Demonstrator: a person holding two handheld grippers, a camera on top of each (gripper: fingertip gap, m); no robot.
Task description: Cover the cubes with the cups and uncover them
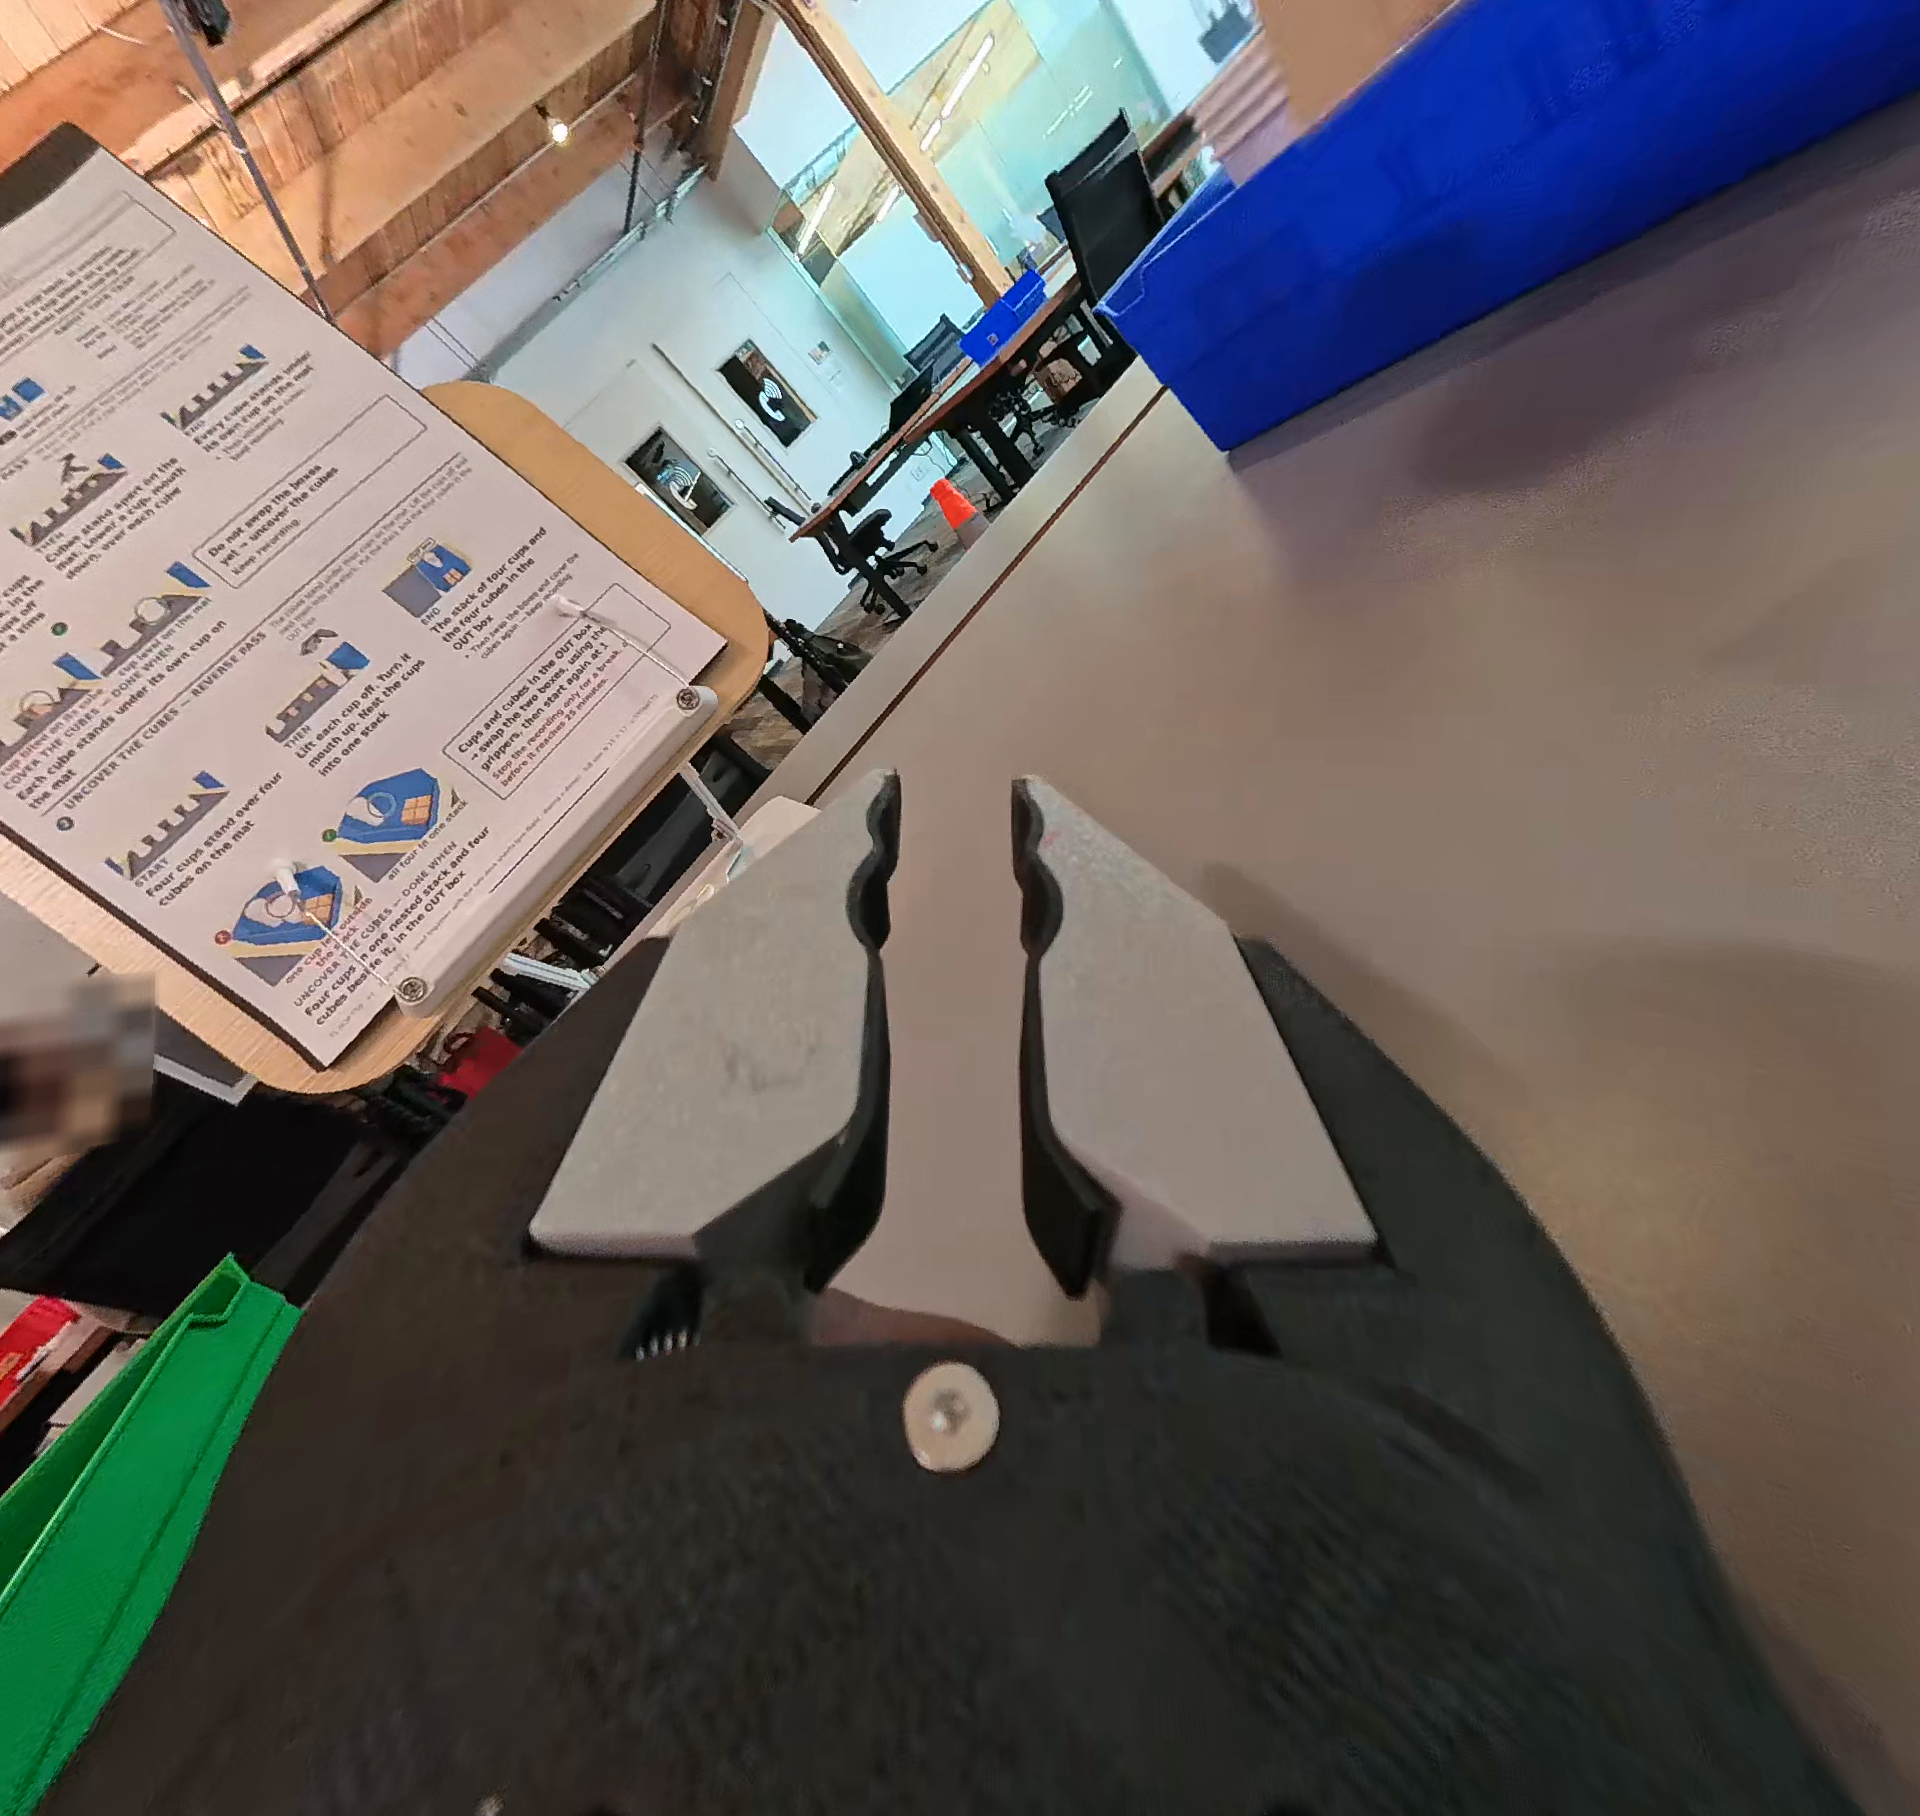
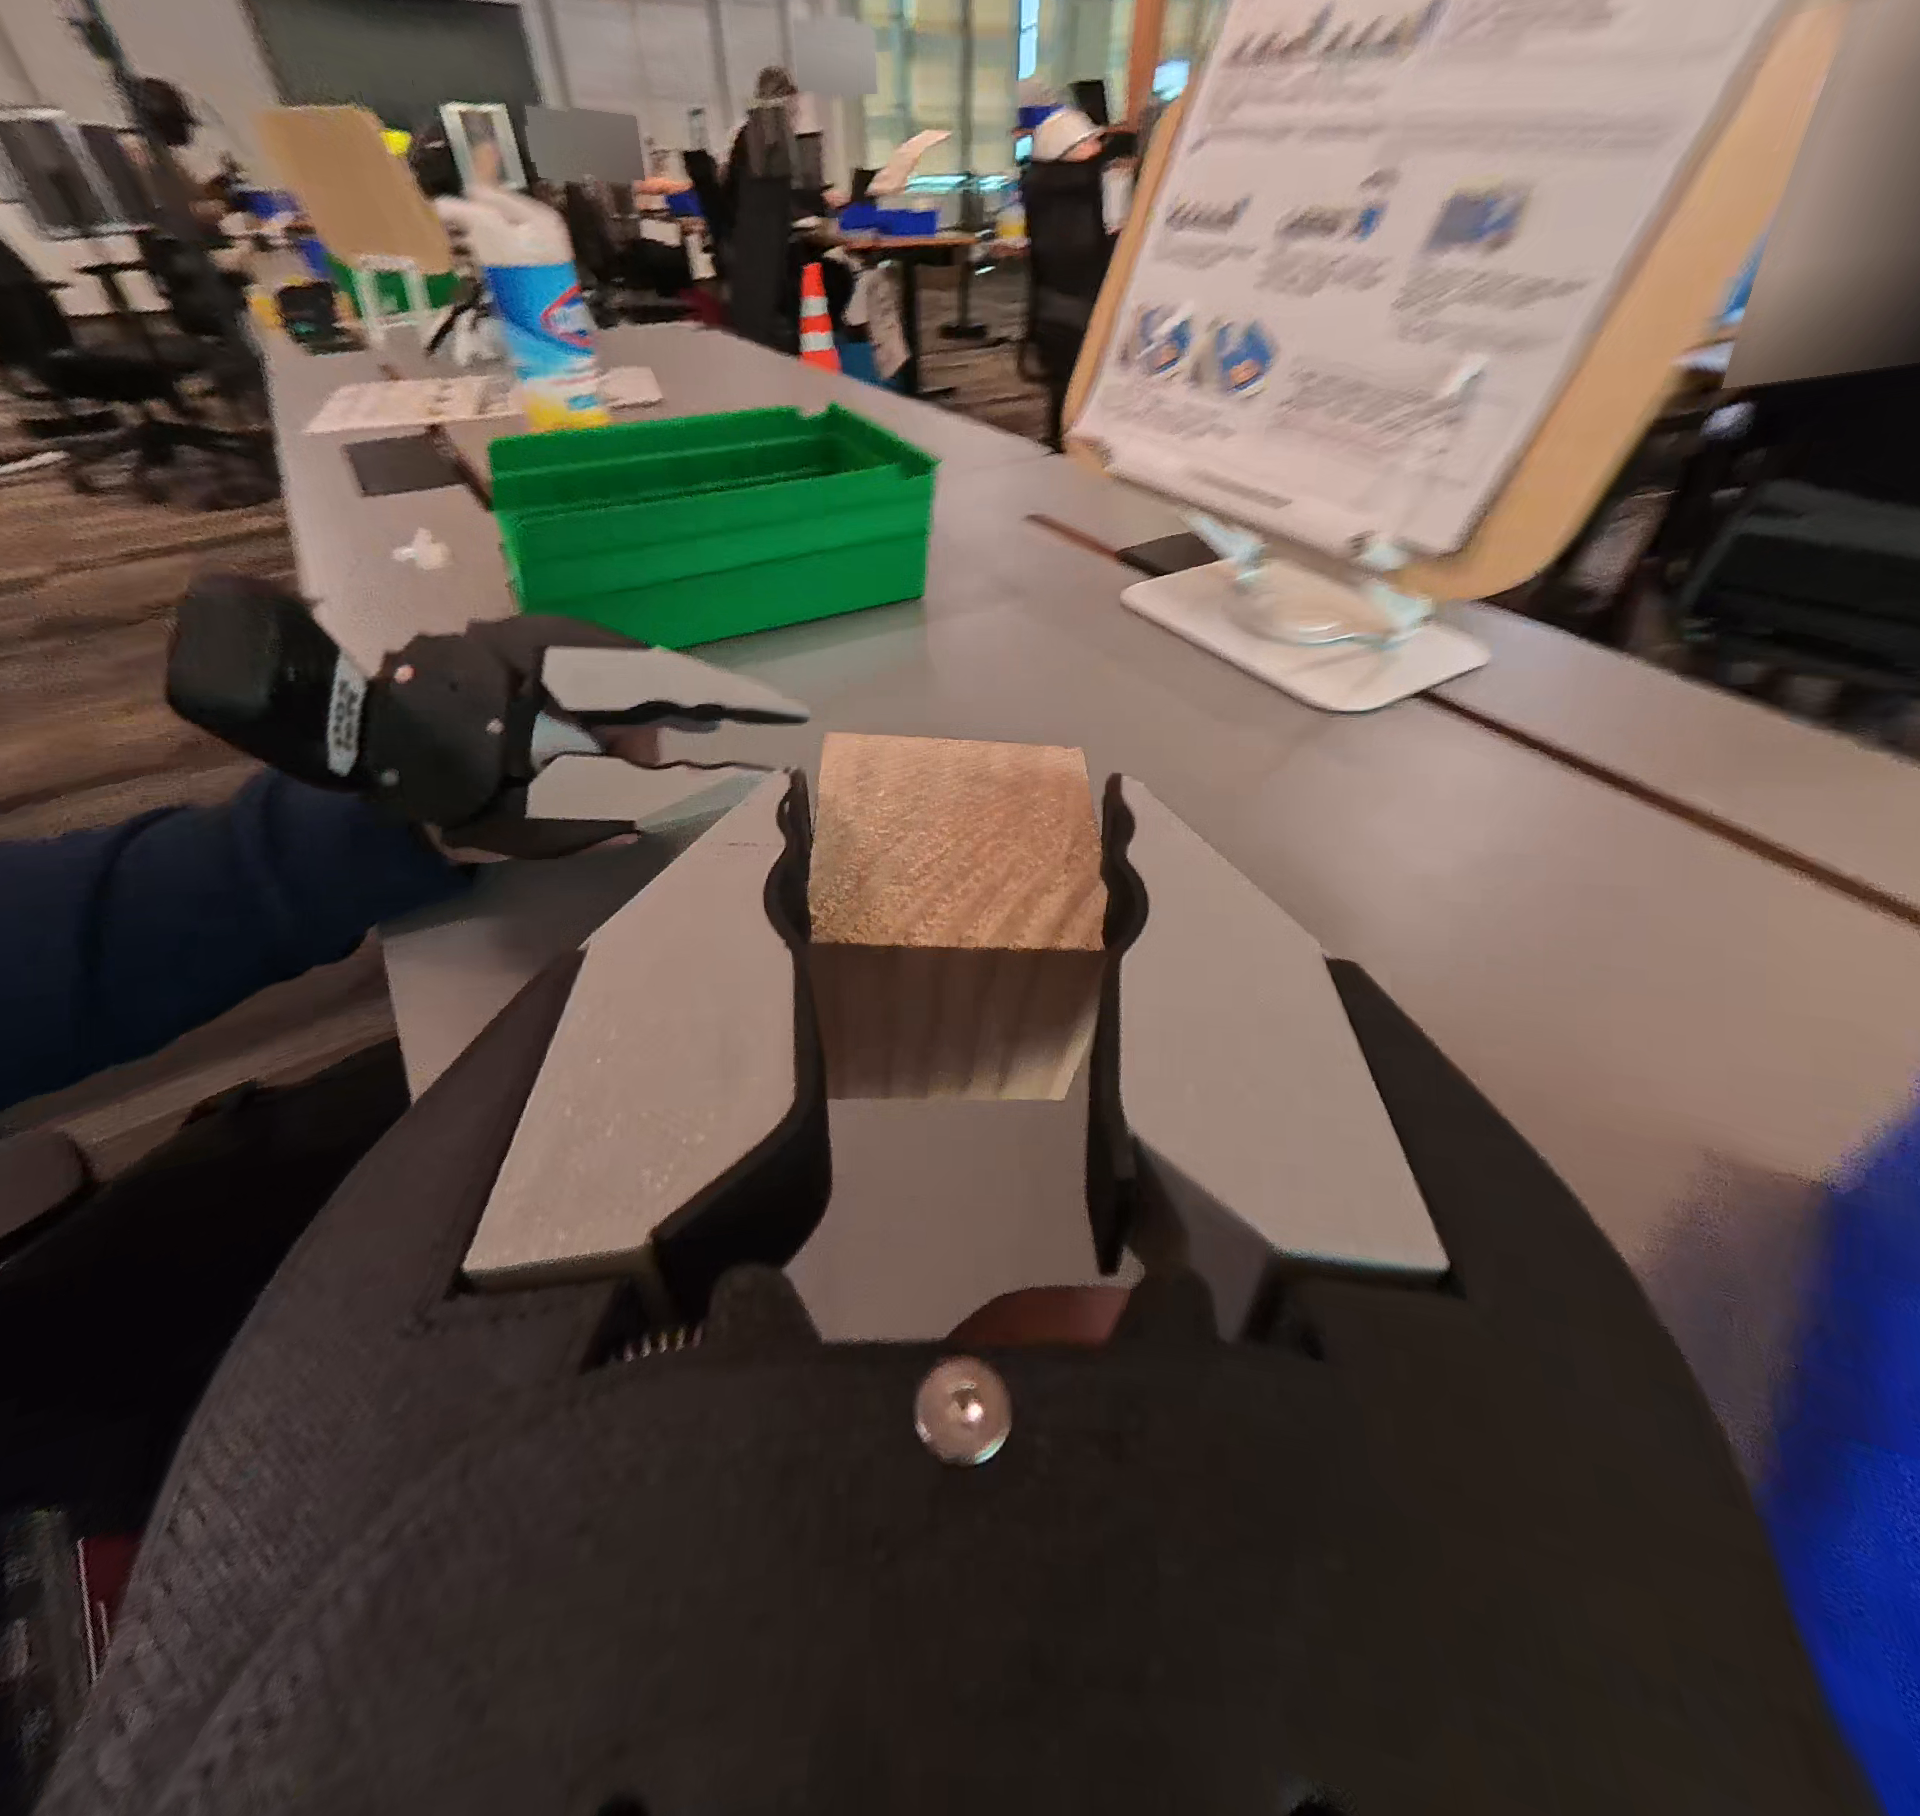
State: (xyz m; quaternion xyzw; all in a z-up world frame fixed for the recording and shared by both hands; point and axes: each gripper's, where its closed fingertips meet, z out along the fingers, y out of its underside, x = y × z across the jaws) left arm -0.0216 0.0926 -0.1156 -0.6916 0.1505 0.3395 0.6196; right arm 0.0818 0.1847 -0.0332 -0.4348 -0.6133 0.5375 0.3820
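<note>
Right wrist view shows the right gripper (image 2: 956, 852) clamped on a wooden cube (image 2: 956, 862), both pads pressing its side faces, carried above the grey table (image 2: 1455, 935). Off to its left, the left gripper (image 1: 956, 831) holds nothing, jaws narrowly apart.

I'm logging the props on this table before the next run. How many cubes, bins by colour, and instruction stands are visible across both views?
Wooden cube: 1, clamped between the right gripper's jaws
Green bin: 1
Blue bin: 1
Instruction stand: 1
Cups: 0 visible
Total: 4
</note>
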